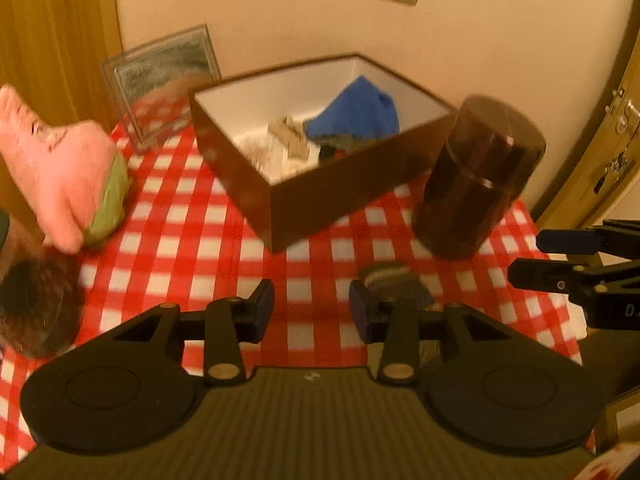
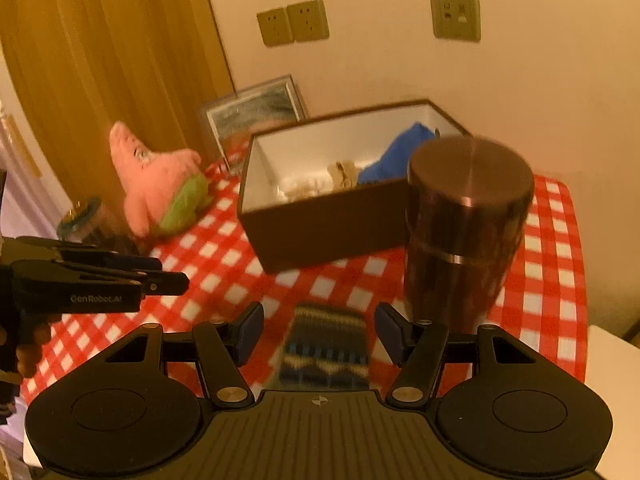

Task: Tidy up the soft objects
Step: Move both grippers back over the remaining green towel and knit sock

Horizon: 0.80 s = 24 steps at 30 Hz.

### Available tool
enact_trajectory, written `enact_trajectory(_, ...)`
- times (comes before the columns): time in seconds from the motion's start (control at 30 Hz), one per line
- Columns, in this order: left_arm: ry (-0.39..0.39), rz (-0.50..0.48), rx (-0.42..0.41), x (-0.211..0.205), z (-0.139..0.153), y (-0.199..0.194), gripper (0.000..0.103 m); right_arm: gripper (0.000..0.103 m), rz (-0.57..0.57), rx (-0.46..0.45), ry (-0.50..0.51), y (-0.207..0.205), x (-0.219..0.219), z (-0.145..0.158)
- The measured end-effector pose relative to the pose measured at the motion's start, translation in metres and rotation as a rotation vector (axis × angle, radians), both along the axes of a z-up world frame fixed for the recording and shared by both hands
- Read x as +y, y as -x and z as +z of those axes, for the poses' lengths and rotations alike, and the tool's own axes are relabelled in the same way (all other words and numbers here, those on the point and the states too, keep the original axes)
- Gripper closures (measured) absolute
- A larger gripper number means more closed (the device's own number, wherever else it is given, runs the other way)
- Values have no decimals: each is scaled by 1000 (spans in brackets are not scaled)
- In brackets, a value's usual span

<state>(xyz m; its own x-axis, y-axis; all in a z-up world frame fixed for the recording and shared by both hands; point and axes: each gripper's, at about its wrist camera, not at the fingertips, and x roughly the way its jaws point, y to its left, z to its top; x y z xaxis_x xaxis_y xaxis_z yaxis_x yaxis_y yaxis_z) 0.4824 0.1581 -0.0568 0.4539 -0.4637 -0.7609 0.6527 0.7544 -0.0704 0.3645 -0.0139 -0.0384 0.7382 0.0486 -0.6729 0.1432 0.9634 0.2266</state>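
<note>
Red-checked tablecloth (image 2: 224, 256) against cream wall (image 2: 520, 80), wooden door (image 2: 100, 60).

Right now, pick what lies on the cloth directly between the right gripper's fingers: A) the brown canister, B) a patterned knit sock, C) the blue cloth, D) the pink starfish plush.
B: the patterned knit sock lies flat on the checkered tablecloth between the open fingers of the right gripper, which do not touch it.

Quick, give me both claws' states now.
Left claw: open, holding nothing.
Right claw: open, empty, knit sock lying between its fingers.
</note>
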Motion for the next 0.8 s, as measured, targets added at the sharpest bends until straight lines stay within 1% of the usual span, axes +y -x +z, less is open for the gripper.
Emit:
enact_trajectory(0.2, -50, 10, 52, 11, -24, 15, 65, 41, 23, 64, 15, 17, 13, -27)
enact_trajectory(0.4, -65, 21, 90, 13, -40, 26, 65, 41, 46, 112, 14, 25, 26, -49)
enact_trajectory(0.8, -117, 12, 143, 3, -63, 33, 65, 41, 88, 143, 43, 18, 41, -80)
